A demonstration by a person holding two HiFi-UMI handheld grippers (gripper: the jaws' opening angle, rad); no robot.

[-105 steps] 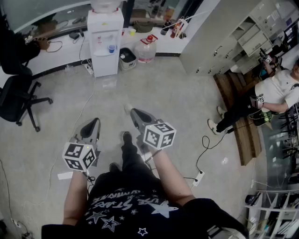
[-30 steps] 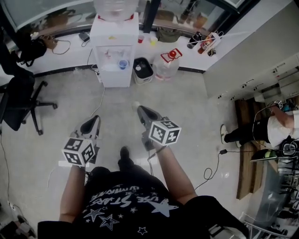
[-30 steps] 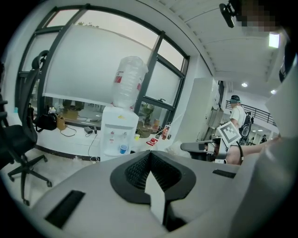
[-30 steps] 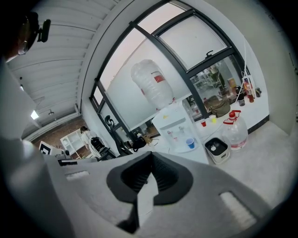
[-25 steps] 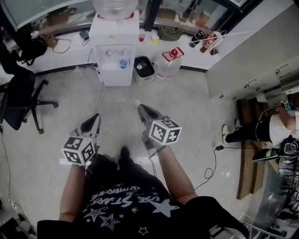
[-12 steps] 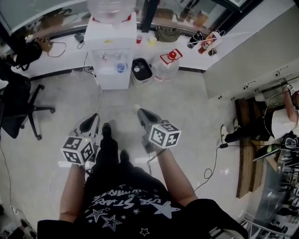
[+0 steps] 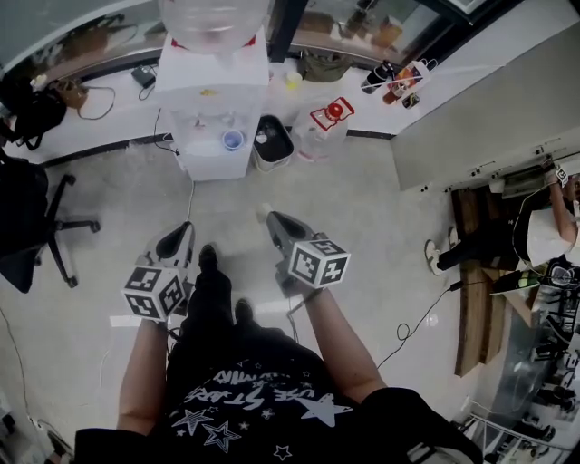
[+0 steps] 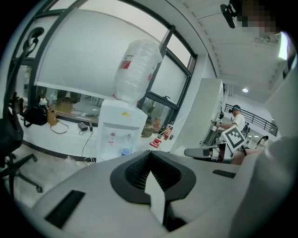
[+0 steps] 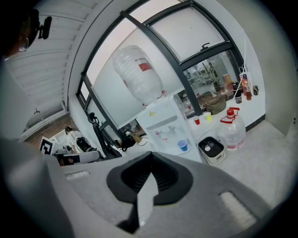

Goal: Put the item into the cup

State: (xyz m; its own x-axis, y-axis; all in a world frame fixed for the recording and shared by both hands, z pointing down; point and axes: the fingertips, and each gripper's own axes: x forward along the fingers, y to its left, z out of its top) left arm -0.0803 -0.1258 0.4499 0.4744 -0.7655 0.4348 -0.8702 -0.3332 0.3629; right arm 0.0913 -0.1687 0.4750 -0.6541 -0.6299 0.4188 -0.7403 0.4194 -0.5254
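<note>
Both grippers are empty. The left gripper [image 7: 187,230] and right gripper [image 7: 265,217] are held low and near, pointing at the far wall, and each gripper view shows its jaws together, ridged pads meeting tip to tip with nothing between them.

I cannot pick out any item: nothing is carried and nothing obvious lies waiting. The likeliest cup [image 7: 233,140] is the small blue one standing upright on the ledge of the dispenser [image 7: 214,91], under the taps, far from both grippers and slightly left of centre. It looks like a thin disposable cup, so I would expect it to be light, easy to tip and easy to crush. Better to leave it standing and drop the item in from above, or steady it with a soft pinch on the wall just below the rim.

A big bottle [image 7: 214,16] sits upended on the dispenser. Just right of it on the floor are a bin [image 7: 272,143] and then a jug [image 7: 324,125] with a red cap. On the counter [image 7: 109,101] behind stand 2 more small cups, a red cup [image 9: 196,121] and a yellow cup [image 9: 207,117], which could be mistaken for the target. A chair [image 7: 23,222] stands at the left and a cable [image 7: 189,199] trails over the floor from the dispenser toward the left gripper. That cable is the only thing across the open floor to the cup.
</note>
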